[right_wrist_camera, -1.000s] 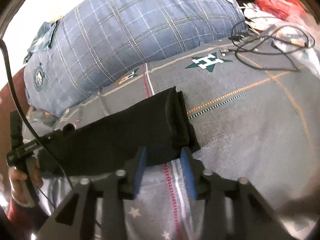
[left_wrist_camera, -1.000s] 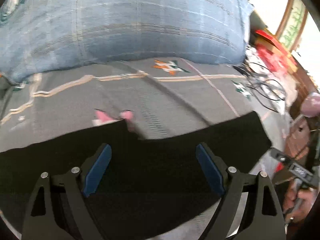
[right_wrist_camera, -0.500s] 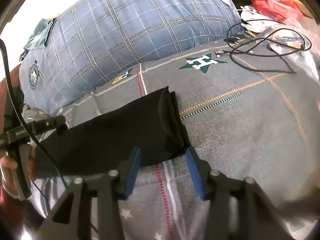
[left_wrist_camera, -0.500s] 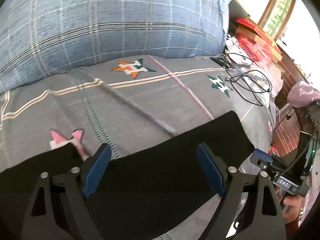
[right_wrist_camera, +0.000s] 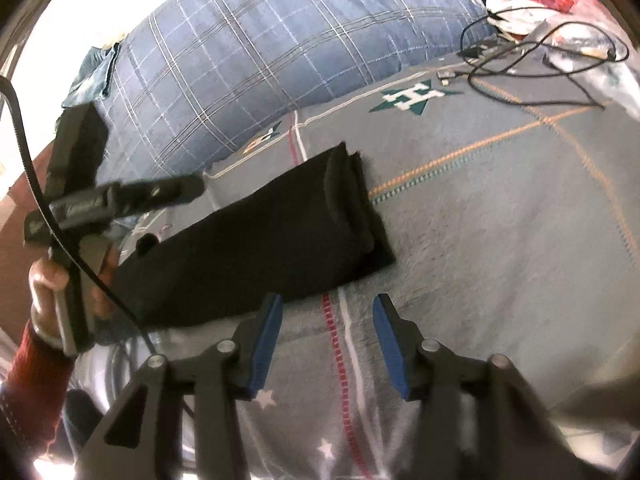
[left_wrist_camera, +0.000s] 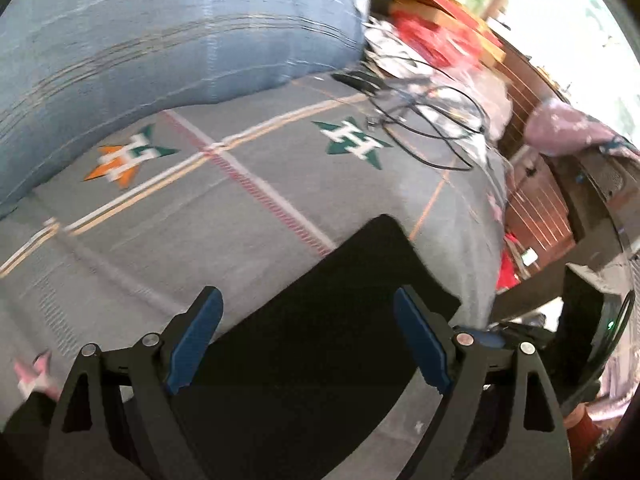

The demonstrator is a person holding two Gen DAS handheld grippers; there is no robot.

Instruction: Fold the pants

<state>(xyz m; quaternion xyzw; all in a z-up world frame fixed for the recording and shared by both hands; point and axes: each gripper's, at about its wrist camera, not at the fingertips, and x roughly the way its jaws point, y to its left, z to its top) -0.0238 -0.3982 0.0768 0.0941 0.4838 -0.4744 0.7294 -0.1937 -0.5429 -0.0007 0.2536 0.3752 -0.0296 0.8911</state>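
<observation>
Pants lie as a long black strip on your bedspread; your left gripper hangs spread wide above them, your right gripper half-spread, empty, just short of their edge.

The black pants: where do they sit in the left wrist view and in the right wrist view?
Left wrist: black pants fill the lower middle, under the open jaws.
Right wrist: pants lie left of centre, just beyond the jaws.
Shared landmark: the green star on the grey blanket.
</observation>
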